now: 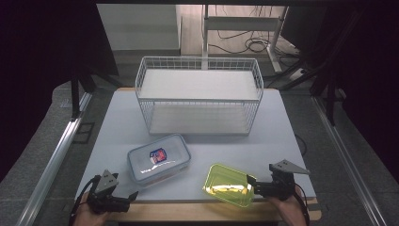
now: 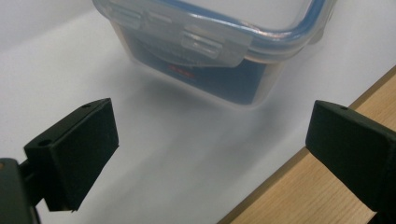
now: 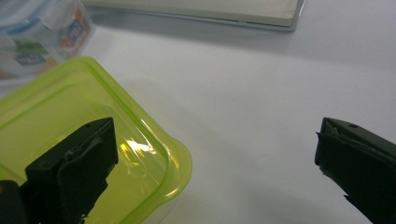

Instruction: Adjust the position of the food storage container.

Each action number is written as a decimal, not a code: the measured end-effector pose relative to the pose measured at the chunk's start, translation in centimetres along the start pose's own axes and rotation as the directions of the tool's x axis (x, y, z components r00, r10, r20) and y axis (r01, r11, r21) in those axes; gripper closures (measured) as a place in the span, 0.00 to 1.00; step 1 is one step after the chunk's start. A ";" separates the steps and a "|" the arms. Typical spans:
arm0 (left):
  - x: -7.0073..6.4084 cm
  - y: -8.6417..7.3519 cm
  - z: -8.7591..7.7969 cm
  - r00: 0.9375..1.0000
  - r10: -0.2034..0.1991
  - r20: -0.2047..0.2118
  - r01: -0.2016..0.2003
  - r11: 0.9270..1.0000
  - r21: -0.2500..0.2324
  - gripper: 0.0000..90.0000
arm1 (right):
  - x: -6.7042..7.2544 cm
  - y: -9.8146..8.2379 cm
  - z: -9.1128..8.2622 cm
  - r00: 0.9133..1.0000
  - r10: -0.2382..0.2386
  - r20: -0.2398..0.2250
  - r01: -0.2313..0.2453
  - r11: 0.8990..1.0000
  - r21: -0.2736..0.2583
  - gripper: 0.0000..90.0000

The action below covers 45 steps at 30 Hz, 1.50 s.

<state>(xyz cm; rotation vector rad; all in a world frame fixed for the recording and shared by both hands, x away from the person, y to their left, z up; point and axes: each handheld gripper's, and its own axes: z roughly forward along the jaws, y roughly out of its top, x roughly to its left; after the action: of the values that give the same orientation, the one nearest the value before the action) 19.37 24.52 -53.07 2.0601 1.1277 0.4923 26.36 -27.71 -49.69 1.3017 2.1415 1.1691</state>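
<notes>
A white wire two-tier basket (image 1: 199, 94) is standing toward the far edge of the pale grey table (image 1: 287, 141), midway between its left and right edges. A clear lidded plastic box with blue seal (image 1: 159, 157) is sitting before the basket, toward the near left corner. A yellow-green translucent plastic container (image 1: 228, 185) is lying right of that box, apart from it, at the near edge.

A lab: black curtains (image 1: 42, 70) around a white table (image 1: 117, 122) (cables (image 1: 244, 44) strewn behind).
</notes>
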 end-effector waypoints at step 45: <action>0.5 -0.3 -0.5 0.999 -0.045 0.016 0.046 0.998 -0.045 0.03 | 10.5 -0.5 -0.9 0.841 -0.377 -0.389 0.478 0.854 0.207 0.99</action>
<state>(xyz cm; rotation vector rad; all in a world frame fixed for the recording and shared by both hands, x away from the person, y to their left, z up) 19.20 25.27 -52.95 1.9917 1.1417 0.4750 20.23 -19.22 -48.47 0.6732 2.7602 0.9496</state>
